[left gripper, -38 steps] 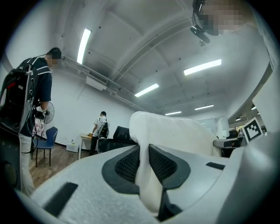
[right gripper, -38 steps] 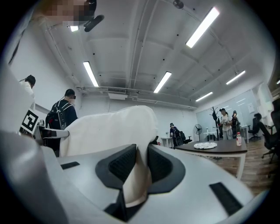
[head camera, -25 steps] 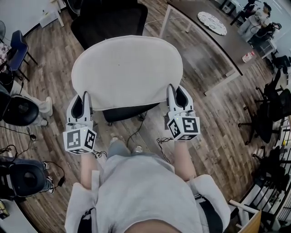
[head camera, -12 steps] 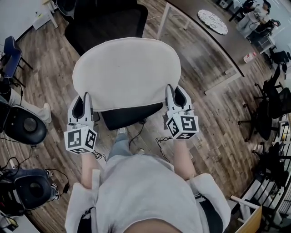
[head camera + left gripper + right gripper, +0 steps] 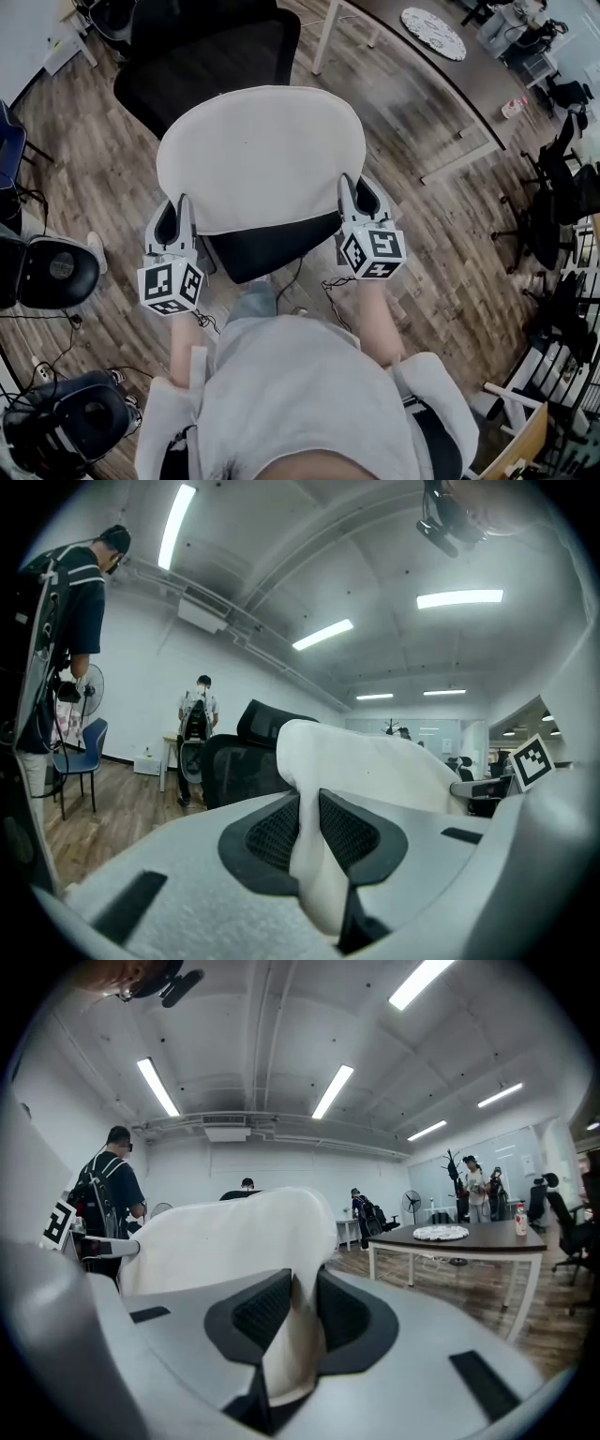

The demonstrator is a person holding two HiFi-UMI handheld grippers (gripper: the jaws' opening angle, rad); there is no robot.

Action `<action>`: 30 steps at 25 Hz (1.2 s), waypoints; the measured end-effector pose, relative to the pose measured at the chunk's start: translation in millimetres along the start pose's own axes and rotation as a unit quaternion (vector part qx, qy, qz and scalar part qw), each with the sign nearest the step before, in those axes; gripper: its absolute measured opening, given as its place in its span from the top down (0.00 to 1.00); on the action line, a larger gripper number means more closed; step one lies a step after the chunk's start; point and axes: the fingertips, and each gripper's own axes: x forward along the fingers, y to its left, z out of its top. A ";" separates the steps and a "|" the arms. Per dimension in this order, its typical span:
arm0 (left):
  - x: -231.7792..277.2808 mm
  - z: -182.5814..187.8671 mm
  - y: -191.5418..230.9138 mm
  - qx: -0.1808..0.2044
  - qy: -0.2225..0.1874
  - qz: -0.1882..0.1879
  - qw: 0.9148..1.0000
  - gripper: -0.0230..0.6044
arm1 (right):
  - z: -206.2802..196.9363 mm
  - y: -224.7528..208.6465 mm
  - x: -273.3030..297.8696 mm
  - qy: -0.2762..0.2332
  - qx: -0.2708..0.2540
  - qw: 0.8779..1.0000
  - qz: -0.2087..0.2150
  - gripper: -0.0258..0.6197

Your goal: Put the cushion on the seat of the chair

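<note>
A cream cushion [image 5: 261, 155] hangs flat over the black chair's seat [image 5: 272, 246], covering most of it; the chair's mesh back [image 5: 216, 56] rises beyond. My left gripper [image 5: 180, 208] is shut on the cushion's near left edge, and the cream fabric [image 5: 309, 855] is pinched between its dark pads. My right gripper [image 5: 349, 187] is shut on the near right edge, with fabric [image 5: 292, 1335] squeezed between its pads too. Only the front strip of the seat shows beneath the cushion. The person's arms and grey top fill the lower head view.
A dark table [image 5: 441, 75] with white legs stands at the right, bearing a round patterned mat [image 5: 433, 32]. Other black chairs [image 5: 553, 216] crowd the right side. Round black seats [image 5: 52, 272] and cables lie on the wooden floor at left. People [image 5: 66, 630] stand in the room.
Both grippers have carried the cushion forward and a little lower over the chair. More of the seat's front strip shows beneath the cushion's near edge.
</note>
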 end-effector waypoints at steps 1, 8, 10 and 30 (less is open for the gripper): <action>7.2 -4.4 4.2 -0.002 0.008 -0.001 1.000 0.86 | -4.7 -0.4 7.4 0.007 0.002 1.000 -0.003 0.85; 41.7 -48.8 30.5 -0.019 0.068 -0.009 0.997 0.86 | -50.2 0.0 44.6 0.067 0.012 0.997 -0.027 0.85; 50.8 -62.7 37.0 -0.019 0.086 -0.012 0.996 0.86 | -64.7 -0.3 52.9 0.083 0.016 0.996 -0.034 0.85; 137.1 -207.6 66.8 -0.026 0.256 -0.025 0.966 0.86 | -220.5 -32.1 116.2 0.231 0.067 0.966 -0.099 0.85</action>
